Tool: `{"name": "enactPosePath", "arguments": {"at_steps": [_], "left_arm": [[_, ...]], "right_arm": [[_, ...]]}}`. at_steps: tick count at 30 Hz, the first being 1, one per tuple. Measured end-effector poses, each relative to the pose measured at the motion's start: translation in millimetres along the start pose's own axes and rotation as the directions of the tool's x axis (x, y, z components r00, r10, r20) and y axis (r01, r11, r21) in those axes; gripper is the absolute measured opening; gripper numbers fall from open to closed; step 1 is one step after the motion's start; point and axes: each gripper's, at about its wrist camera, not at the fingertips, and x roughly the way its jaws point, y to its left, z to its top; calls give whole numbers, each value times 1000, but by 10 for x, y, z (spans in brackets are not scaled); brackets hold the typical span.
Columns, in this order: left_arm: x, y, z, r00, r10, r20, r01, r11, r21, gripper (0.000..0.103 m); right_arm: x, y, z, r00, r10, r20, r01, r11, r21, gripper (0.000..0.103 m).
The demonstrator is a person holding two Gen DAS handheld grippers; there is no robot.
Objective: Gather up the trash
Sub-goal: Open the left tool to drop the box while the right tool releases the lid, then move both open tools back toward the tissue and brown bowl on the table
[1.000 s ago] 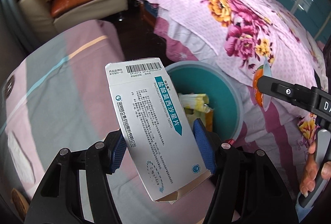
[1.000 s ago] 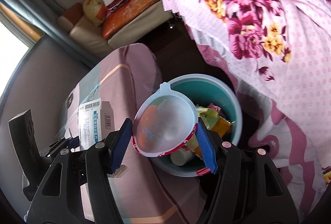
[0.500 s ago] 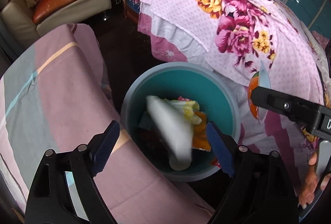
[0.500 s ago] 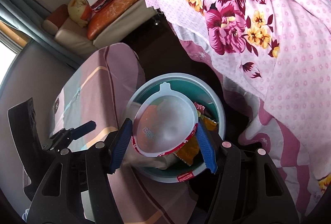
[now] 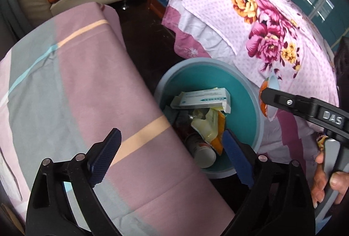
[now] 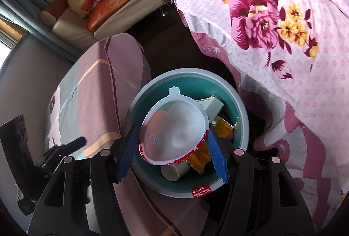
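So the trash here is mostly already in the bin (image 5: 250,92), a round teal bucket with a grey rim sitting on the dark floor, squeezed between the striped pink-and-grey bedspread (image 5: 65,87) and the flowery pink quilt (image 5: 261,24). On top of the pile lies a white medicine box (image 5: 202,99), flat on its side, with a crumpled yellowish wrapper (image 5: 207,124), an orange packet (image 6: 224,129) and a paper cup (image 5: 202,153) tipped over underneath it.

The piece not yet binned is a plastic cup (image 6: 174,133) with a red rim and a foil tab. The right gripper (image 6: 172,153) has its blue pads clamped on the cup's sides, mouth facing the camera, and holds it right over the bin opening. My guess is that's deliberate: let go from there and it lands inside with no aiming needed.

The left gripper (image 5: 172,159) has nothing between its jaws. They're spread wide and opening even further, hovering over the near edge of the bin, partly above the bedspread. Looks to me like its share of this drop is done.

A hand (image 5: 327,181) is wrapped around the right gripper's handle at the edge of the left view. Farther off there's a cream sofa (image 6: 72,26) with an orange cushion and a liquor gift box, none of it involved.
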Motion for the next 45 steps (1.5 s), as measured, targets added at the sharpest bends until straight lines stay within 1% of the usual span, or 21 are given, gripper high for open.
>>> {"name": "enactPosePath", "arguments": {"at_steps": [4, 10, 12, 17, 28, 32, 37, 45], "left_arm": [[-128, 153, -36, 1000, -11, 20, 11, 999, -32, 95], [-221, 380, -102, 999, -25, 28, 27, 996, -86, 95], [-237, 439, -120, 999, -28, 30, 30, 995, -99, 95], [-255, 585, -193, 999, -33, 28, 37, 991, -132, 95], [-372, 817, -387, 998, -55, 36, 60, 981, -182, 95], [-463, 898, -468, 998, -53, 44, 60, 979, -194, 95], [-661, 1045, -597, 996, -46, 76, 61, 974, -217, 95], [-955, 1349, -840, 993, -26, 117, 57, 962, -265, 95]], "right_arm": [[93, 66, 1, 1000, -17, -26, 17, 1000, -9, 60], [239, 214, 7, 998, -29, -50, 27, 999, -37, 60], [268, 237, 11, 998, -35, -54, 33, 999, -36, 70], [311, 316, -5, 997, -49, -63, 47, 998, -38, 70], [200, 459, -55, 995, -77, -64, 74, 996, -53, 73], [136, 601, -97, 995, -76, -58, 71, 994, -79, 74], [53, 861, -167, 996, -73, -49, 66, 990, -127, 75], [-58, 1427, -336, 997, -64, -42, 53, 972, -229, 75]]}}
